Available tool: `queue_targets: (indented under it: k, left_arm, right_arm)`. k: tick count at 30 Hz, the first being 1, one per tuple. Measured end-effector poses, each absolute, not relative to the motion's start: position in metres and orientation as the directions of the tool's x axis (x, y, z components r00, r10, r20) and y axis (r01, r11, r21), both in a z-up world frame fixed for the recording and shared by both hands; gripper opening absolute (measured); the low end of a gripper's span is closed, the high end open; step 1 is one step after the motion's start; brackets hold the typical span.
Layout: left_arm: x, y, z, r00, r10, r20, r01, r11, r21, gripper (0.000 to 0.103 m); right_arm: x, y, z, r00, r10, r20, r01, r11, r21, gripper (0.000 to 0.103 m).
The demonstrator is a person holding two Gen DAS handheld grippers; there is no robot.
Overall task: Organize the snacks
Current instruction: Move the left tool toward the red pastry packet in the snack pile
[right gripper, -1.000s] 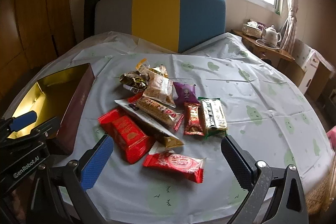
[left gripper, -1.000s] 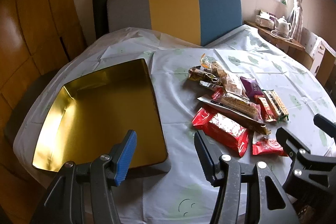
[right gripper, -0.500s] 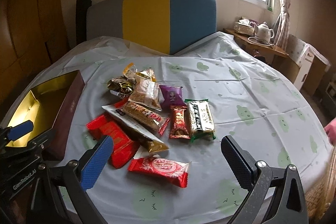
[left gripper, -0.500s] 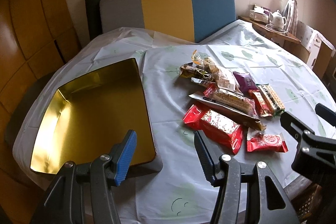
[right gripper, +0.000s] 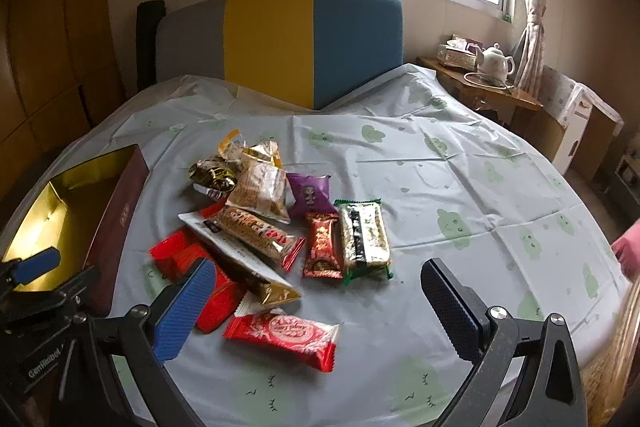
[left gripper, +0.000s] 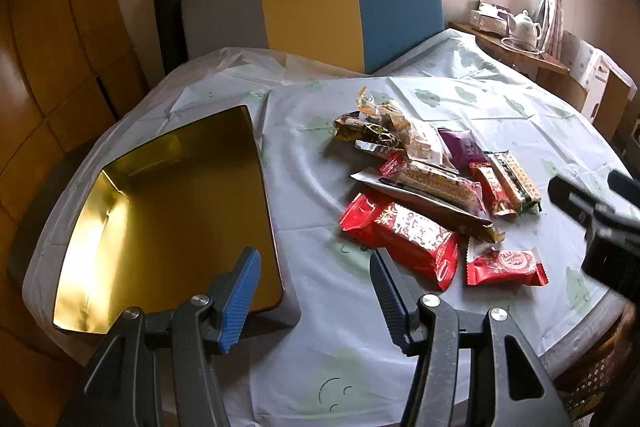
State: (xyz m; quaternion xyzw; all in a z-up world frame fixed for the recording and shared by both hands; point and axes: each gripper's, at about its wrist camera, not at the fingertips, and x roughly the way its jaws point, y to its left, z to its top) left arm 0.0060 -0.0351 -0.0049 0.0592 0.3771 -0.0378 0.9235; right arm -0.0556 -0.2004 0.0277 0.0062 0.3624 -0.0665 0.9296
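Nearest, the left gripper (left gripper: pixel 314 281) and right gripper (right gripper: pixel 316 293) are both hovering with jaws spread wide, gripping nothing. Just beyond, glossy crinkled snack packets (right gripper: pixel 280 227) are lying clustered mid-table on the smooth plastic tablecloth (right gripper: pixel 460 187), the red wrapper (right gripper: pixel 282 333) sitting closest. To their left, the rectangular gold-lined box (left gripper: pixel 168 203) is sitting open.

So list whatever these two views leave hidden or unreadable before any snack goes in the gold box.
- Big red packet: right wrist view, near end behind the right gripper's blue pad.
- Long silver-gold packet: both views, middle under the biscuit bar.
- Gold box: left wrist view, near corner behind the left gripper; outer wall print too small to read.
- Wrapper text: too small in both views.
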Motion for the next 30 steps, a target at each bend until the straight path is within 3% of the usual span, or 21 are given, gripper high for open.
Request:
queue_targets:
  k: [5, 10, 13, 16, 20, 22, 30]
  left_arm:
    - [0.009, -0.039, -0.007, 0.697, -0.052, -0.715, 0.141, 0.988, 0.066, 0.058]
    - [0.016, -0.040, -0.010, 0.620, -0.231, -0.750, 0.248, 0.964, -0.092, 0.058]
    - [0.028, -0.047, -0.013, 0.553, -0.243, -0.797, 0.244, 0.962, -0.124, 0.058]
    - [0.035, -0.055, -0.016, 0.505, -0.260, -0.823, 0.260, 0.955, -0.141, 0.058]
    - [0.047, -0.052, -0.016, 0.395, -0.359, -0.846, 0.255, 0.927, -0.274, 0.053]
    - [0.056, -0.058, -0.020, 0.355, -0.353, -0.865, 0.232, 0.930, -0.284, 0.053]
    - [0.090, -0.085, -0.047, 0.260, -0.293, -0.920, 0.116, 0.955, -0.271, 0.055]
  right_arm:
    - [-0.047, -0.212, 0.038, 0.734, -0.121, -0.668, 0.128, 0.991, -0.038, 0.103]
    - [-0.023, -0.238, 0.056, 0.729, -0.094, -0.677, 0.101, 0.994, -0.030, 0.103]
    - [0.006, -0.260, 0.065, 0.704, -0.059, -0.707, 0.060, 0.998, -0.024, 0.103]
    - [0.030, -0.276, 0.056, 0.670, -0.035, -0.742, 0.005, 0.999, -0.043, 0.103]
    - [0.043, -0.298, 0.033, 0.626, 0.005, -0.780, 0.026, 0.999, 0.027, 0.103]
    - [0.048, -0.306, 0.028, 0.600, 0.054, -0.798, 0.043, 0.994, 0.100, 0.103]
    - [0.044, -0.305, 0.034, 0.624, 0.089, -0.776, 0.018, 0.992, 0.129, 0.103]
